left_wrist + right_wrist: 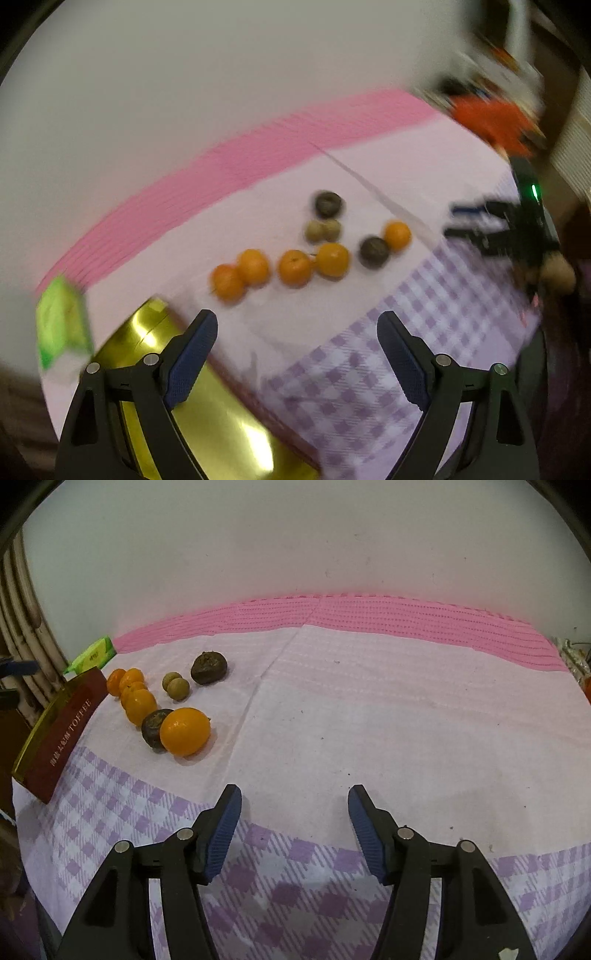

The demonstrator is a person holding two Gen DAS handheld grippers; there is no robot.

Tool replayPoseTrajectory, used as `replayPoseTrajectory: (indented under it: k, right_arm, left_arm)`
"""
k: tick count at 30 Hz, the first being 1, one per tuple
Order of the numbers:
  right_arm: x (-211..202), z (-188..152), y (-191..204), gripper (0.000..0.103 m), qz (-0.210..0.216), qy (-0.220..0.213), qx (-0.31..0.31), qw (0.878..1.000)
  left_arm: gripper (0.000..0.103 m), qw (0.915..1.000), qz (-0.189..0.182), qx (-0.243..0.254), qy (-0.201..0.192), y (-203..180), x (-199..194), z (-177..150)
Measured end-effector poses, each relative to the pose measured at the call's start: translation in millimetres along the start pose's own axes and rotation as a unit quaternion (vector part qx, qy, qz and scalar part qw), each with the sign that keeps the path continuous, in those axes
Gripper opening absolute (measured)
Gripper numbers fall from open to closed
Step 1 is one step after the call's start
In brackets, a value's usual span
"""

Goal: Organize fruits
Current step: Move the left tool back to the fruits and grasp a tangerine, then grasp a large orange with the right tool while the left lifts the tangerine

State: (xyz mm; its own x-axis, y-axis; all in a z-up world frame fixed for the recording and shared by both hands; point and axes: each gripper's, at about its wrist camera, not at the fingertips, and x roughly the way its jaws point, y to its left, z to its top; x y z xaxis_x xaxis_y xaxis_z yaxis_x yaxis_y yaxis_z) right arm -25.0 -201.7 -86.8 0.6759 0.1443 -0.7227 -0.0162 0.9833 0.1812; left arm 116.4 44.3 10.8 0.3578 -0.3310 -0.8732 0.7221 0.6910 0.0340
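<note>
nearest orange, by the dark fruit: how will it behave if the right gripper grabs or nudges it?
The orange looks round and glossy, so it will probably roll if nudged and could slip between pads. It touches the dark fruit, so a push likely shifts both. The right gripper is open and empty.

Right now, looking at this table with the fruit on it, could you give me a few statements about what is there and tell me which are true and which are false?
1. The right gripper holds an orange. False: it is open and nothing is between its fingers.
2. There are five oranges on the cloth. True: four oranges lie in a row and one more lies apart.
3. The two small tan fruits touch each other. True.
4. The fruits sit in a bowl. False: they lie loose on the cloth.
5. The red box reads TOFFEE. True.
6. The left gripper is shut. False: it is wide open and empty.
</note>
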Motion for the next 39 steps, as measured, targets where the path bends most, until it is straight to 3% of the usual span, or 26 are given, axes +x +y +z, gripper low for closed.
replayPoseTrajectory:
  k: [2,5,7,14,18,19,22,24,27,31,35,39]
  right_arm:
    - [0.8,-0.9,0.7,0.062,0.004,-0.001,0.001,1.0]
    - [3.0,-0.4,2.0,0.067,0.009,-0.001,0.001,1.0]
    - [3.3,0.2,0.3,0.068,0.015,-0.002,0.007,1.0]
    - [5.8,3.4,-0.7,0.074,0.024,0.004,0.014,1.0]
    - [7.3,4.2,2.7,0.078,0.022,0.006,0.007,1.0]
    - [7.5,4.5,1.8,0.078,0.024,0.005,0.01,1.0]
    - [8.2,5.9,-1.5,0.08,0.03,0.003,0.018,0.999]
    - [8.7,6.4,-1.0,0.083,0.031,0.003,0.017,0.999]
    - [10.2,6.2,0.9,0.084,0.028,0.004,0.013,1.0]
    - [9.3,5.5,-0.7,0.084,0.032,0.002,0.017,0.999]
    - [8.0,4.9,1.8,0.084,0.034,0.0,0.011,0.999]
    - [2.4,7.8,20.6,0.082,0.067,-0.006,-0.025,0.997]
  left_arm:
    - [0.088,0.998,-0.017,0.053,0.032,4.9,21.8,10.8]
    - [0.084,0.9901,0.006,0.123,0.067,14.8,50.7,18.6]
    - [0.083,0.9851,-0.005,0.141,0.099,27.4,68.9,21.2]
    - [0.063,0.9863,-0.042,0.11,0.115,73.1,104.0,37.9]
    - [0.051,0.9812,-0.064,0.123,0.135,78.5,120.9,36.4]
    - [0.041,0.9798,-0.073,0.117,0.145,80.2,127.0,34.6]
    - [0.041,0.9824,-0.075,0.096,0.141,82.3,130.6,32.5]
    - [0.041,0.9858,-0.057,0.078,0.137,80.5,127.5,30.1]
    - [0.041,0.9941,-0.02,0.061,0.088,62.0,96.7,22.0]
    - [0.041,0.9992,-0.008,-0.01,0.037,33.7,47.5,9.1]
    - [0.041,0.9947,-0.014,-0.101,0.011,-5.2,12.8,-9.8]
    - [0.041,0.9852,-0.032,-0.167,-0.016,-35.9,-6.5,-29.5]
